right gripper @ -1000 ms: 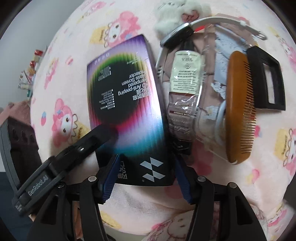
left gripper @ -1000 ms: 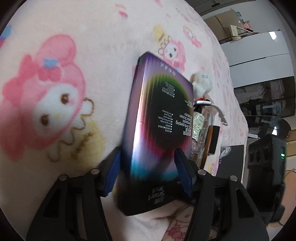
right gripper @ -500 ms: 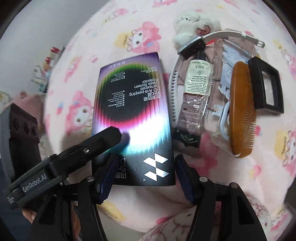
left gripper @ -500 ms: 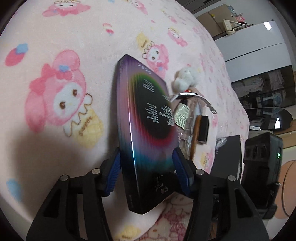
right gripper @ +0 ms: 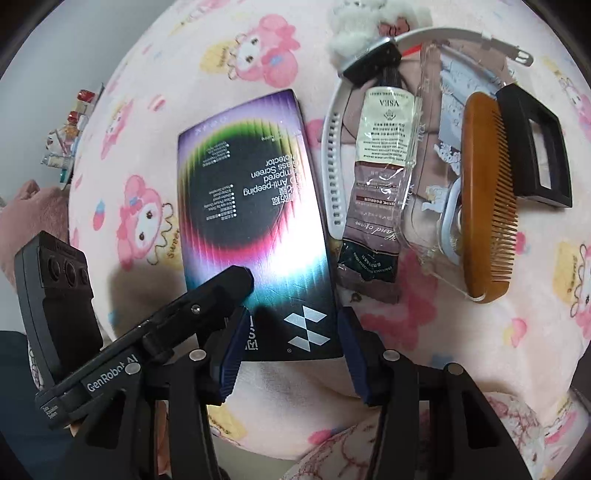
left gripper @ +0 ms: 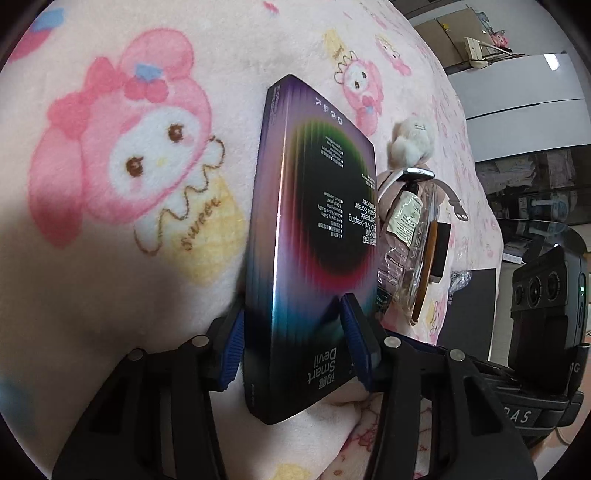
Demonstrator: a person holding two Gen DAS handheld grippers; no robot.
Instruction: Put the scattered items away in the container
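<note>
Spreading under everything is the pink cartoon-print blanket [right gripper: 461, 332], and on it you have the screen-protector box [right gripper: 255, 229] as the biggest loose item, lying toward the blanket's near edge with its long axis running away from you, near end pointing straight back between both sets of fingers. Just beside its right long side sits the clear container [right gripper: 424, 155], already holding the hand cream tube [right gripper: 376, 177], with the white headband [right gripper: 332, 155], the wooden comb [right gripper: 487, 192] and the black frame [right gripper: 532, 144] at or over its rim; so the box must travel sideways to your right, and your right hand is the nearer one. In the left wrist view the box stands tipped up on its long edge, and your left gripper [left gripper: 291, 347] has it between its blue pads, jaws closing, the pads looking pressed against its two broad faces. Your right gripper [right gripper: 291, 350] straddles the near short end, jaws closing too, though I cannot tell whether its pads touch the box's edges yet. Smallest of all, a white plush toy [right gripper: 362, 22] lies at the far edge beyond the container.
</note>
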